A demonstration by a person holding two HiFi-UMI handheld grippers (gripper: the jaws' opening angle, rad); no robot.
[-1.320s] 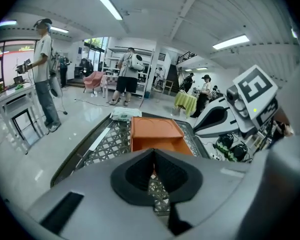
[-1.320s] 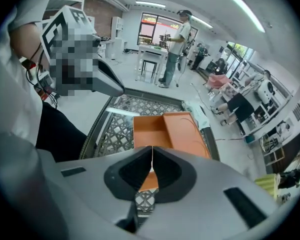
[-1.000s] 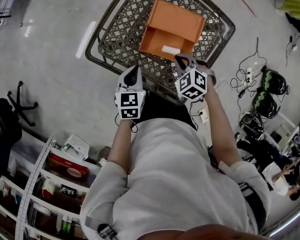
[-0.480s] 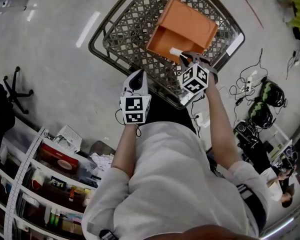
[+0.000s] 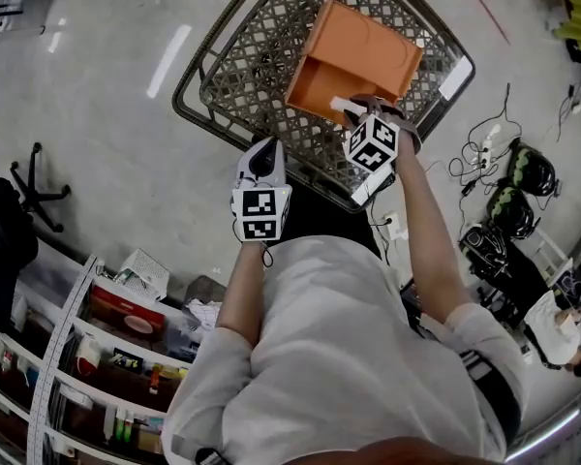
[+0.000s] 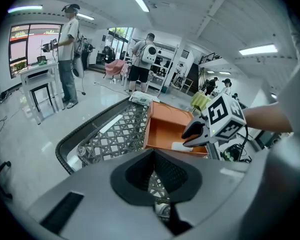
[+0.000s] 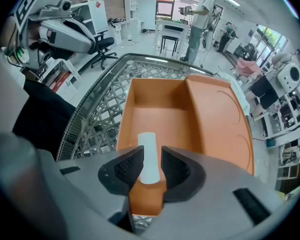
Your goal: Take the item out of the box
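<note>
The right gripper [image 7: 150, 165], on an outstretched arm, reaches into the open orange box [image 7: 162, 109]. Its jaws are parted on either side of the white item [image 7: 148, 154], which lies on the box floor near the front wall. The left gripper [image 6: 154, 173], clenched on nothing, is held lower, at the near edge of the lattice tabletop [image 5: 240, 76].

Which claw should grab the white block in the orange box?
Right: the right claw is open astride the white oblong block in the orange box; the left claw is shut, short of it.
</note>
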